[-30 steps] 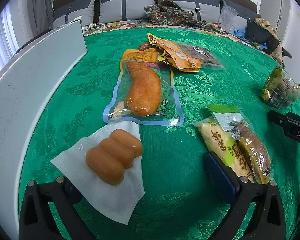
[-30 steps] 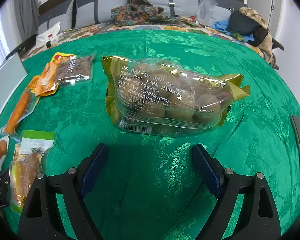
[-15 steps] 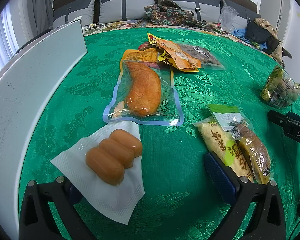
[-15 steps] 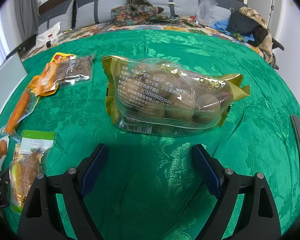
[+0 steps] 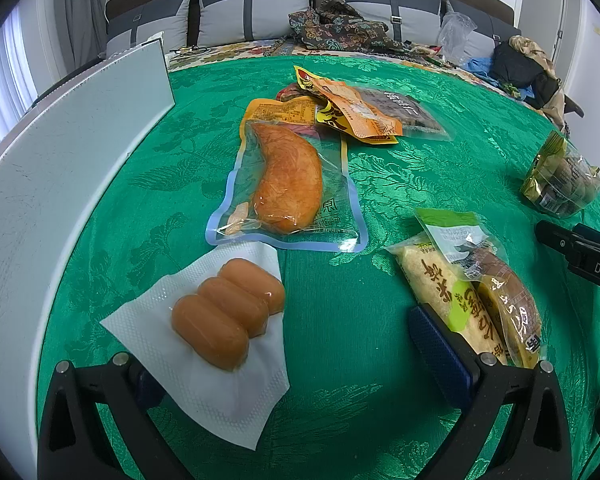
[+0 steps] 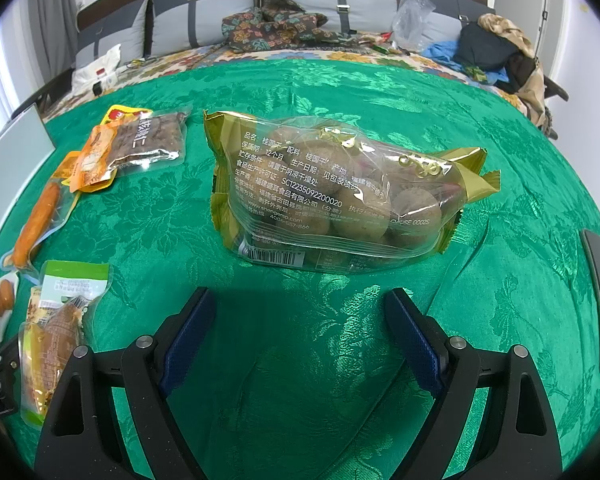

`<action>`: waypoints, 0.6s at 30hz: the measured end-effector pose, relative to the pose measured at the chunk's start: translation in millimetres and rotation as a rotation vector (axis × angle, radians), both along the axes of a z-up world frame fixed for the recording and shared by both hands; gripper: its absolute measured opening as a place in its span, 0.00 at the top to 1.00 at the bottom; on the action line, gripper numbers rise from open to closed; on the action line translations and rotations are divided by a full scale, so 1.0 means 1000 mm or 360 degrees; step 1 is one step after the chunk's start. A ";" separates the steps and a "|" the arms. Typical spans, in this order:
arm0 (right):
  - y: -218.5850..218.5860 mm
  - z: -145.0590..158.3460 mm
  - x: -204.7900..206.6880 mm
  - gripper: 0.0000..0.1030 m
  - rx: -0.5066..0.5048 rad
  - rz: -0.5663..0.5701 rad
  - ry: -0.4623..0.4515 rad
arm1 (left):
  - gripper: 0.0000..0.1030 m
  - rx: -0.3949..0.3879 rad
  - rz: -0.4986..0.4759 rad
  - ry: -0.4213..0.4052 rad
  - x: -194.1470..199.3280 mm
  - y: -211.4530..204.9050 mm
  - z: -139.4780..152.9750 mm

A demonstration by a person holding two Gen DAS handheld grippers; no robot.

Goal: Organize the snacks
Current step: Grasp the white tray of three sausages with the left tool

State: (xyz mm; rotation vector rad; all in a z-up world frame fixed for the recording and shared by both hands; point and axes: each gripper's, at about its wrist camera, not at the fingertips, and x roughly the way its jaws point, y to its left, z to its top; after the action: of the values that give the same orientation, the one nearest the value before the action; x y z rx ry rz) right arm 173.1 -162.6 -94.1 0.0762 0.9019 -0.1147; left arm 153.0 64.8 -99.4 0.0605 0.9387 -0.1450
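- The right gripper [image 6: 300, 340] gapes wide and empty; the longan bag [image 6: 332, 200] lies just ahead of its fingertips, apart from them.
- The left gripper [image 5: 295, 360] is spread wide, empty; the sausage pack [image 5: 219, 320] lies between its fingers, nearer the left one.

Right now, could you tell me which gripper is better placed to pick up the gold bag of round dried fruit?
Right. The right gripper is open with the gold bag centred just ahead of its fingers, while the left gripper faces the sausage pack and sees that bag far off to its right.
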 end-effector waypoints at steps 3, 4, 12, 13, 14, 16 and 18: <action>0.000 0.000 0.000 0.13 0.0000 0.0001 0.0000 | 0.00 0.0008 -0.0038 0.0020 -0.002 0.000 0.000; 0.000 0.000 0.000 0.13 0.0000 0.0001 0.0000 | 0.00 0.0014 -0.0105 0.0066 -0.003 0.002 0.001; 0.000 0.000 0.000 0.13 0.0000 0.0001 0.0000 | 0.01 -0.0080 -0.0241 0.0288 0.003 0.060 0.024; 0.000 0.000 0.000 0.13 0.0000 0.0001 0.0000 | 0.03 -0.0099 -0.0228 0.0296 0.006 0.062 0.026; 0.000 0.000 -0.001 0.13 0.0000 0.0001 0.0000 | 0.05 -0.0124 -0.0223 0.0308 0.011 0.063 0.027; 0.000 0.000 0.000 0.13 0.0000 0.0001 0.0000 | 0.07 -0.0081 -0.0228 0.0340 0.020 0.055 0.022; 0.000 0.000 0.000 0.13 0.0000 0.0001 0.0000 | 0.11 0.0009 -0.0243 0.0390 0.026 0.044 0.011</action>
State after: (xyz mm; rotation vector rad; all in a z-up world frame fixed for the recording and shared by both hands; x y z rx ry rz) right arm 173.1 -162.4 -93.9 0.0761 0.9020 -0.1142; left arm 178.5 109.1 -88.4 0.1215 1.1790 -0.2959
